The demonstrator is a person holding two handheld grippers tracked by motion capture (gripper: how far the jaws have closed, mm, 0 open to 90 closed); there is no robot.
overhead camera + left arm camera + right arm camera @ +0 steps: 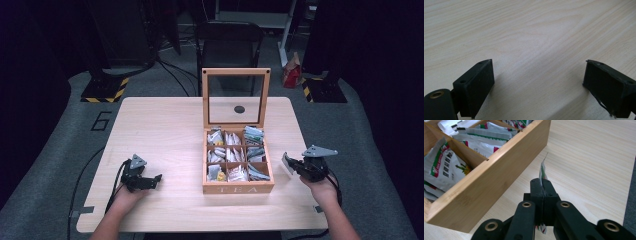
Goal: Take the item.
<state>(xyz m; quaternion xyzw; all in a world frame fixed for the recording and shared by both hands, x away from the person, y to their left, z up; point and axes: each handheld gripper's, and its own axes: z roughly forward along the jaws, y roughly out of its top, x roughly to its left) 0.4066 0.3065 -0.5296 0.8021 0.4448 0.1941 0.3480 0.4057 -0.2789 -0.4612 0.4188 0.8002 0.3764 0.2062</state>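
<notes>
1. My right claw (543,185) is pressed together on one tea sachet (543,170), held edge-up just beside the tea box (238,188), outside its right wall, above the worktop (165,135); the lid (236,98) stands open.
2. My left claw (537,85) is spread and empty, low over bare wood, well apart from the box.
3. Judged progress: one sachet is out or about to go in; I cannot tell which; the compartments hold many more.

A pale wooden surface (160,130) carries a wooden tea box (238,188), its glass lid upright, near the right edge.
</notes>
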